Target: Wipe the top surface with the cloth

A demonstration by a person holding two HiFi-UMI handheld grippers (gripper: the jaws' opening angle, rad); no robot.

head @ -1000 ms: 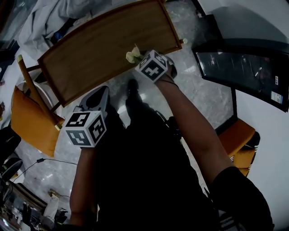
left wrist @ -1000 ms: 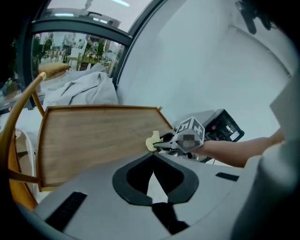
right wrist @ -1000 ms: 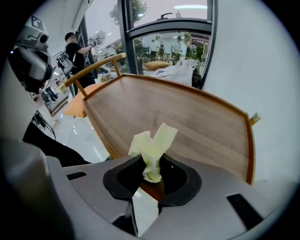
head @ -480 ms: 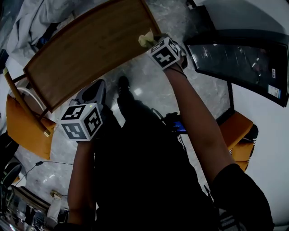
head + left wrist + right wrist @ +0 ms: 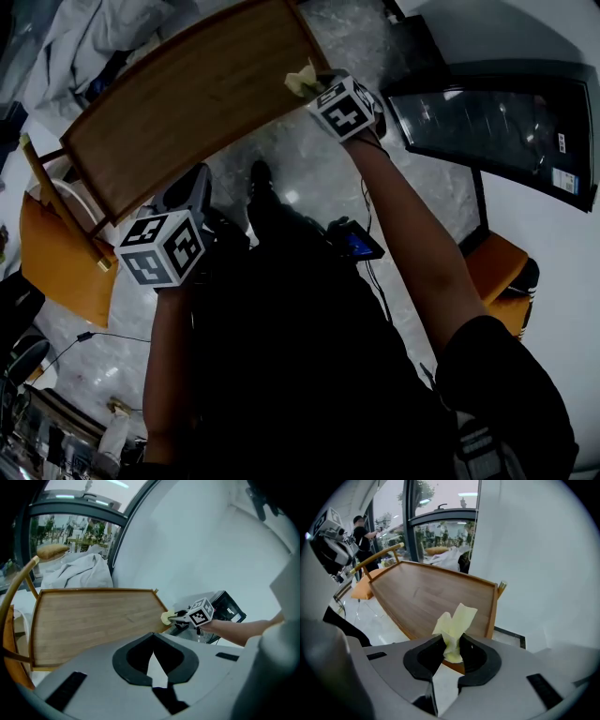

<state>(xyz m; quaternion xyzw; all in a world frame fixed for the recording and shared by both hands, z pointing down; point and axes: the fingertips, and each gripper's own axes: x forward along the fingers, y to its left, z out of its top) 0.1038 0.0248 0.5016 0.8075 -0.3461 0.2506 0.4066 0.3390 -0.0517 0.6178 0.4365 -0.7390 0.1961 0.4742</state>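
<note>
Wooden top: is filling the upper left of the head view, lying tilted across it, with a raised rim running round its edges.

White fabric: is lying heaped just beyond the far edge of the wooden top.

Orange cushion: is sitting beside the wooden top's left end, below a curved wooden rail.

Left gripper: is hovering just off the near long edge of the wooden top, toward its left half; its jaws are meeting tip to tip with nothing between them.

Right gripper: is reaching in at the near right corner of the wooden top, its jaws pinching the cloth.

Cloth: pale yellow and crumpled, is sticking out past the right gripper's jaw tips in two folded flaps, sitting over the rim at the wooden top's near right corner. Whether it is touching the wood, I cannot tell.
</note>
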